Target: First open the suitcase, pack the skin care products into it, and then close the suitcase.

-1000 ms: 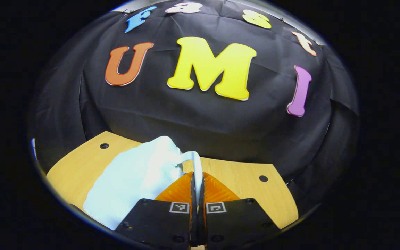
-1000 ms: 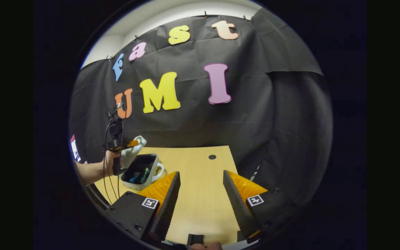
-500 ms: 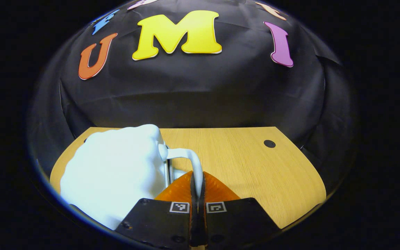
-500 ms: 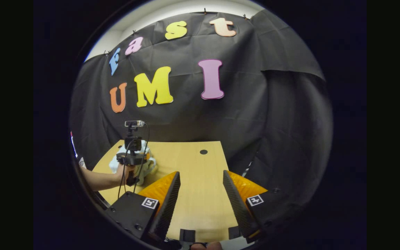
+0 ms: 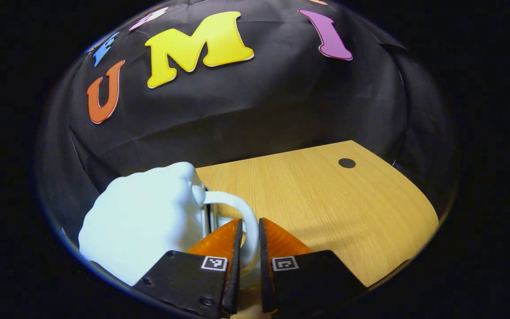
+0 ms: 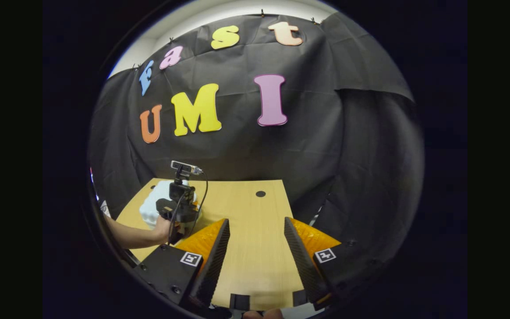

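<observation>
The white suitcase (image 5: 144, 226) lies shut on the wooden table (image 5: 326, 199), at the left in the left gripper view. Its curved white handle (image 5: 237, 206) runs down between the orange fingers (image 5: 219, 241) of my left gripper (image 5: 250, 220), which stand a little apart around it, so the gripper is slightly open. The right gripper view has the suitcase (image 6: 153, 206) far off at the left, with the left gripper (image 6: 179, 208) and a hand (image 6: 162, 230) in front of it. My right gripper (image 6: 256, 220) hovers wide open over bare table, holding nothing. The skin care products are hidden.
The table (image 6: 255, 248) ends at the black cloth wall behind and to the right. Two small dark holes (image 5: 346, 162) (image 6: 260, 193) mark its far part. A forearm (image 6: 131, 237) reaches in from the left edge of the right gripper view.
The suitcase lid, up a second ago with the dark inside showing, has come down shut. My left gripper followed it down, and its fingers have parted a little around the handle. The right gripper stayed put.
</observation>
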The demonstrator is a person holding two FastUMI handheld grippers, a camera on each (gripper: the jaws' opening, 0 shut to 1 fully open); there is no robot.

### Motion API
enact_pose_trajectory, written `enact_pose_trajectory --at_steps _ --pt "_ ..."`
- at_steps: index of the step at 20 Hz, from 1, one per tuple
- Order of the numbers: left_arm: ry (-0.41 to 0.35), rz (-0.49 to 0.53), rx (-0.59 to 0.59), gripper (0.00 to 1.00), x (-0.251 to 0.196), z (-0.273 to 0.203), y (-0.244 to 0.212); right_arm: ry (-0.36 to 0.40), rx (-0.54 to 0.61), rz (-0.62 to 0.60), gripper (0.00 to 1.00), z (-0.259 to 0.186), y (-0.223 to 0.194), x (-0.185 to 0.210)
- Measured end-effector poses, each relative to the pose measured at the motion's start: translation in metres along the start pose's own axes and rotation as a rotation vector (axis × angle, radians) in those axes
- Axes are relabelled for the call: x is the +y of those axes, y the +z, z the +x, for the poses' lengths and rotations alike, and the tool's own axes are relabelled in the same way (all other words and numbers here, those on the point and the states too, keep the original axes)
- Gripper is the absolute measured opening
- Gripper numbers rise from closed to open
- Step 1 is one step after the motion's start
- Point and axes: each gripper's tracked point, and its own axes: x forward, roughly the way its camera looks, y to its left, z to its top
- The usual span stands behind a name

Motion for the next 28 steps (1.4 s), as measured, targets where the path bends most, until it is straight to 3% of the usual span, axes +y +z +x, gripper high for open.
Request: enact_pose_trajectory --at_steps 1,2,4,6,8,16,17,19,27,28 --pt "-0.019 -0.023 0.006 0.24 -0.005 -0.002 -0.002 0.002 -0.001 0.003 0.74 0.002 0.0 0.001" --pt "-0.024 -0.028 0.005 0.33 -0.01 -0.006 0.0 0.007 -0.003 0.001 0.7 0.004 0.0 0.003" --pt "-0.004 -0.024 -0.013 0.64 -0.008 -0.018 0.005 0.023 -0.024 -0.005 0.75 0.007 0.006 0.007" --pt "-0.005 -0.066 -0.065 0.83 -0.008 -0.036 0.021 0.041 -0.057 -0.019 0.75 0.011 0.014 0.014" --pt "-0.011 -0.101 -0.132 0.89 -0.003 -0.065 0.045 0.064 -0.091 -0.037 0.74 0.015 0.023 0.026" --pt "0.073 -0.213 -0.367 0.95 0.061 -0.203 0.141 0.175 -0.319 -0.085 0.74 0.031 0.095 0.102" --pt "0.074 -0.218 -0.394 0.95 0.066 -0.217 0.152 0.184 -0.342 -0.086 0.7 0.033 0.103 0.112" --pt "0.088 -0.222 -0.428 0.95 0.075 -0.244 0.167 0.192 -0.378 -0.092 0.75 0.034 0.117 0.125" --pt "0.138 -0.222 -0.515 0.95 0.093 -0.306 0.174 0.184 -0.449 -0.102 0.75 0.037 0.129 0.162" --pt "0.133 -0.233 -0.506 0.95 0.093 -0.307 0.167 0.179 -0.456 -0.106 0.7 0.038 0.128 0.167"
